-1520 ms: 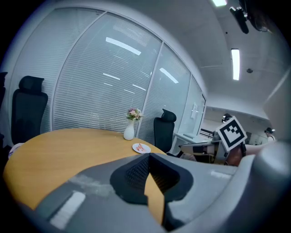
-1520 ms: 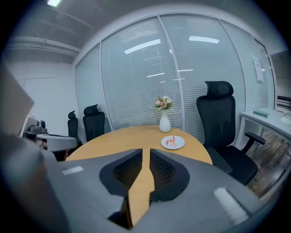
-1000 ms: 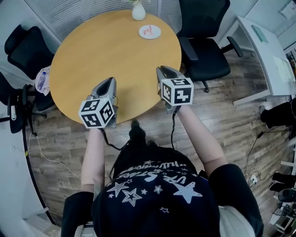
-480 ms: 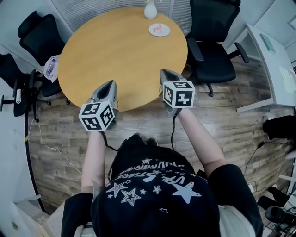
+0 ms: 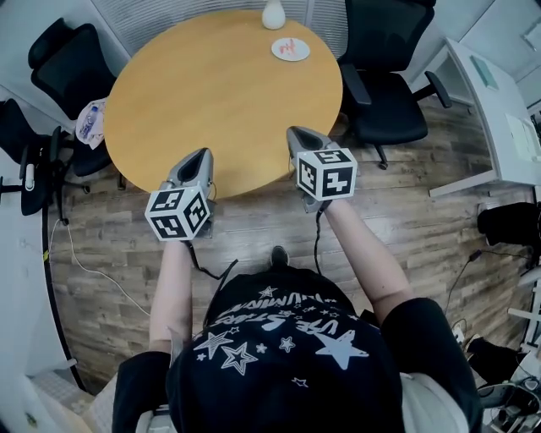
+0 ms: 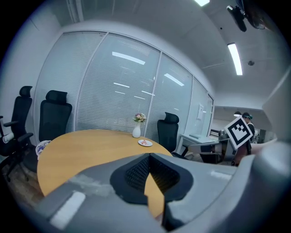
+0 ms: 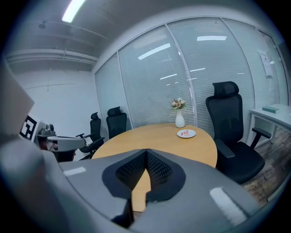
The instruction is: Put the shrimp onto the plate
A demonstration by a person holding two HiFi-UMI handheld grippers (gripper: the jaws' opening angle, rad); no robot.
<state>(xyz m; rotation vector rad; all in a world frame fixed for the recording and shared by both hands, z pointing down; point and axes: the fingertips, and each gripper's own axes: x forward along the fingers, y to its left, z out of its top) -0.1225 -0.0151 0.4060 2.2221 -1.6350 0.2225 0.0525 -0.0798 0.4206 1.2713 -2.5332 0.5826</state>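
The shrimp point(image 5: 291, 47) lay on the plate point(image 5: 279, 53) at the round table's point(image 5: 211, 93) far edge, beside a vase point(image 5: 273, 15); the left gripper point(image 5: 203, 154) and right gripper point(image 5: 296, 133), well apart from it, were both clenched on nothing.

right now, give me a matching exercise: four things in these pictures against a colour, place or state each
1 vase
2 plate
3 right gripper
4 office chair

a black, beside the table
b jaws shut, nothing between them
c white, flowers in it
d white, flat, pink pieces on it

Pairs: 1-c, 2-d, 3-b, 4-a
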